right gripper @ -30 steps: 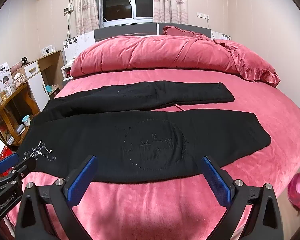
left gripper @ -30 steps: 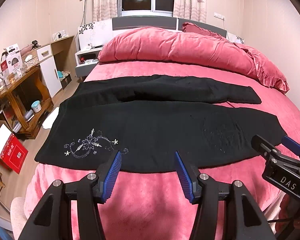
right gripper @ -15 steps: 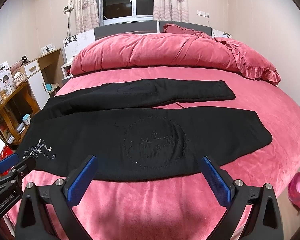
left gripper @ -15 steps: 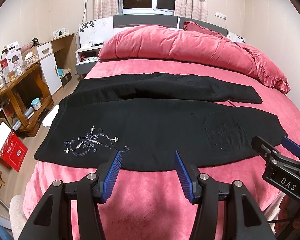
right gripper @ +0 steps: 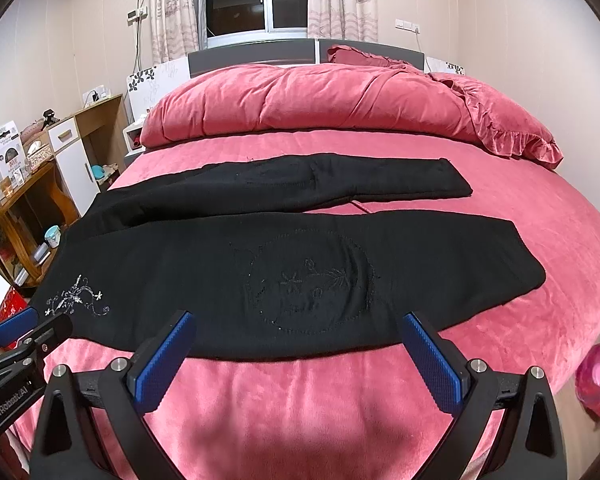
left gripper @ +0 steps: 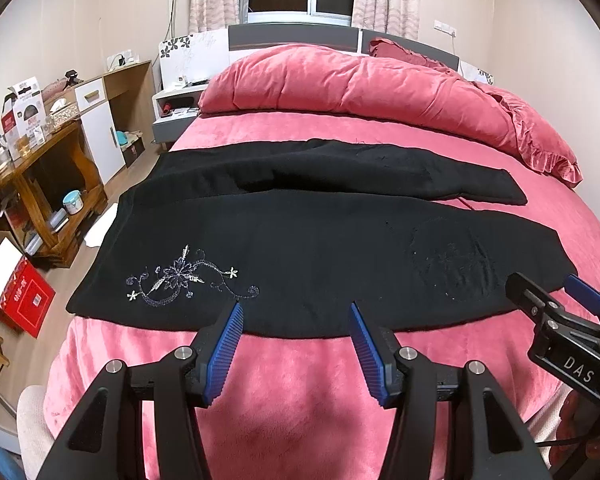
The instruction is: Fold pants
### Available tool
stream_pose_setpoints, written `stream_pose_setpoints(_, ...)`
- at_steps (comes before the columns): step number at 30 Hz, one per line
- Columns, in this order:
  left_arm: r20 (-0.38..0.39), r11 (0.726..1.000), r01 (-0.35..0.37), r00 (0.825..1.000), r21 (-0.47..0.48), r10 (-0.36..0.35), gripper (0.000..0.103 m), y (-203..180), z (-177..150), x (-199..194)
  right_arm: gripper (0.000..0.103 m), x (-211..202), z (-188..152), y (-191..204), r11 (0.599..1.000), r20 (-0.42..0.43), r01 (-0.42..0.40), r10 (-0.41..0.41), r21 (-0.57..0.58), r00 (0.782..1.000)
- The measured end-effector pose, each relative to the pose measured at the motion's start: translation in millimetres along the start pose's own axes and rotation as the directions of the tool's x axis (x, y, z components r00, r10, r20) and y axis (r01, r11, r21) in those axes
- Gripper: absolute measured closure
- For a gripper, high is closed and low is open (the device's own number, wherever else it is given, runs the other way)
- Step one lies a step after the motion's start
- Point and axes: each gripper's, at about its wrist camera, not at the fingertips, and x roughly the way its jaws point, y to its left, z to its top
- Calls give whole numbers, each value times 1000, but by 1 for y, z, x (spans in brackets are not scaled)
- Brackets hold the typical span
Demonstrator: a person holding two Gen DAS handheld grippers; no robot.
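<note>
Black pants [left gripper: 320, 240] lie spread flat across the pink bed [left gripper: 300, 380], waist to the left, both legs running right. They also show in the right wrist view [right gripper: 260, 248]. White floral embroidery [left gripper: 180, 280] marks the near leg by the waist. My left gripper [left gripper: 296, 344] is open and empty, just before the pants' near edge. My right gripper [right gripper: 296, 352] is open wide and empty, before the near edge further right. Each gripper shows in the other's view: the right one at the right [left gripper: 556, 300], the left one at the left [right gripper: 24, 328].
A rolled pink duvet [left gripper: 360, 88] and pillow lie at the head of the bed. A wooden desk [left gripper: 32, 160] with boxes and a cabinet stand left of the bed. A red box [left gripper: 20, 300] sits on the floor. A pink object [right gripper: 596, 376] is at the right.
Both grippers have risen and drawn back slightly, so the pants sit a little lower and smaller in view. Both stay open. The pants have not moved.
</note>
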Motion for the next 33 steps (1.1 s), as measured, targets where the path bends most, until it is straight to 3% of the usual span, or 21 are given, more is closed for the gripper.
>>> stream_pose_setpoints(22,-62,999,15,998,-41,-17,47,8,-1,13,0,9,-3,-4,1000,-22,-20,20,3,1000)
stream_pose_setpoints(25,-100,997,49,993,-66,-56,47,13,-2,19,0,12,-3,-7,999,-15,-41,41,0,999)
stream_pose_setpoints(28,-153,984,130,977,-120,-147,47,23,-3,31,0,20,-4,-12,994,-31,-105,105,12,994)
stream_pose_setpoints(30,-178,964,185,959,-192,-220,47,34,-7,40,0,28,-6,-18,995,-73,-93,95,39,993)
stream_pose_setpoints(33,-179,935,203,948,-291,-261,47,52,-12,49,0,38,-8,-29,994,-128,-86,94,71,987)
